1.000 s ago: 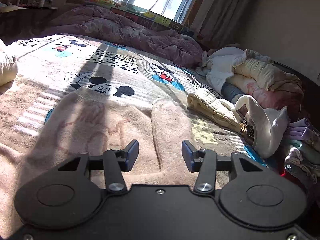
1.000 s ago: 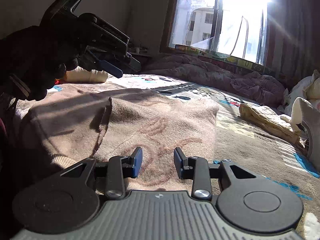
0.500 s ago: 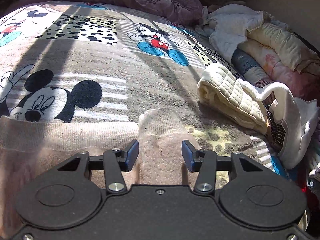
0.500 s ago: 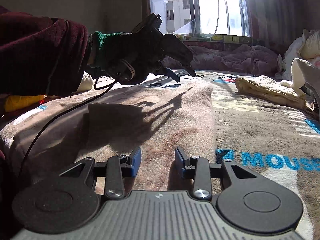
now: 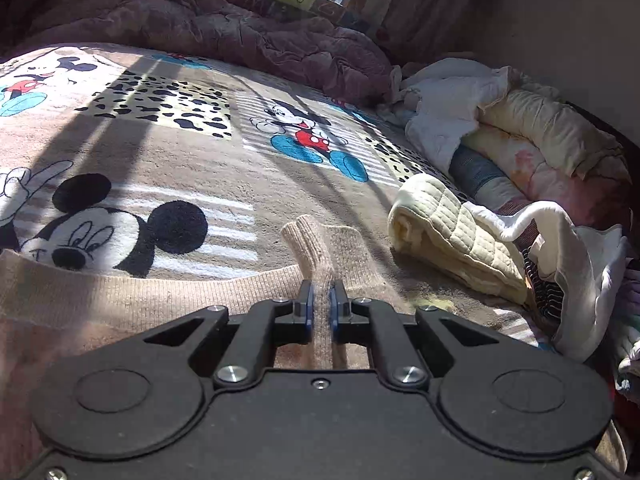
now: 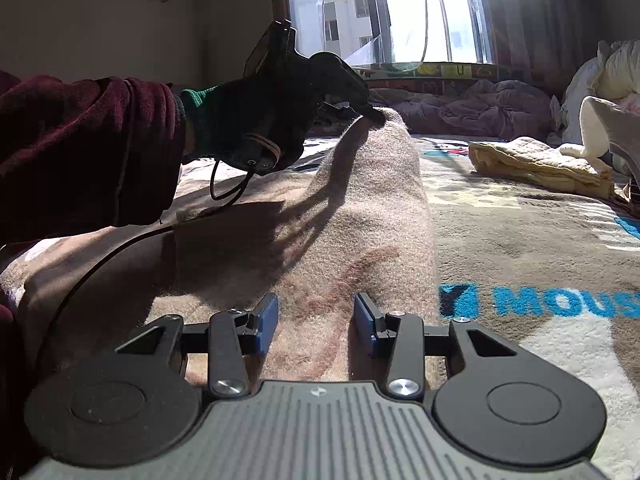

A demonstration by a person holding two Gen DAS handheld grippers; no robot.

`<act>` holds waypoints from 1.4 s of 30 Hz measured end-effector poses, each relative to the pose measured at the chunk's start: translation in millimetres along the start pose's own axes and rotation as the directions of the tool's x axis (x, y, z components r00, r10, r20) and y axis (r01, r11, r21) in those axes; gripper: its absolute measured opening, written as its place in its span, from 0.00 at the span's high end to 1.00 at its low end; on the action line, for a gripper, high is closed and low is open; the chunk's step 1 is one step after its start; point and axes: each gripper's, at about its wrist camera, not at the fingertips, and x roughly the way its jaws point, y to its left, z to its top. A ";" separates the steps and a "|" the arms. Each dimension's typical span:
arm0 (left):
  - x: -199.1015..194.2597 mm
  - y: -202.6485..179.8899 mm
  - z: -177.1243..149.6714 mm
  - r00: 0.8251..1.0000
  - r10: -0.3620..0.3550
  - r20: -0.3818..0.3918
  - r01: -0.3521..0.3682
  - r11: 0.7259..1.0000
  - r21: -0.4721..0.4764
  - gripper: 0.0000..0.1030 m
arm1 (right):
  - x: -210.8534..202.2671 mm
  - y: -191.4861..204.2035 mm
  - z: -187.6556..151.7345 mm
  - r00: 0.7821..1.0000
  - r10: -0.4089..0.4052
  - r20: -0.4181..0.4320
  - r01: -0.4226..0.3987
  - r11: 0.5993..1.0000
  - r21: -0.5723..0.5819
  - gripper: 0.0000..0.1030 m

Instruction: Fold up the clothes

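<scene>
A beige-pink knitted sweater (image 6: 352, 208) lies spread on the Mickey Mouse blanket (image 5: 168, 160). My left gripper (image 5: 320, 304) is shut on the sweater's sleeve (image 5: 316, 248), pinching a ridge of it near the ribbed cuff. In the right wrist view the left gripper (image 6: 372, 114) lifts the sleeve end a little off the bed. My right gripper (image 6: 316, 320) is open, low over the sweater's near part, with nothing between its fingers.
A folded cream quilted garment (image 5: 452, 236) lies right of the sleeve; it also shows in the right wrist view (image 6: 540, 164). A pile of clothes (image 5: 520, 132) lines the right side. A purple duvet (image 5: 240, 36) lies under the window. The person's maroon-sleeved arm (image 6: 88, 148) crosses the left.
My left gripper has closed on the sweater's sleeve near the cuff and raised it slightly. The right gripper has stayed open and shifted little.
</scene>
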 end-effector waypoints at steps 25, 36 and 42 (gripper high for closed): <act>32.6 -68.7 -20.2 0.968 0.181 -0.175 -0.107 0.924 0.366 0.75 | 1.1 8.9 -2.2 1.000 -0.002 -0.022 0.002 1.000 -0.024 0.53; 42.5 -44.4 15.1 0.965 0.227 -0.130 -0.183 0.942 0.282 0.78 | 0.8 8.5 -2.6 1.000 -0.002 -0.023 0.001 0.999 -0.033 0.52; 27.9 -40.9 8.6 0.963 0.236 -0.130 -0.206 0.956 0.207 0.77 | 2.3 9.6 -1.6 1.000 0.004 -0.026 -0.005 0.999 -0.039 0.51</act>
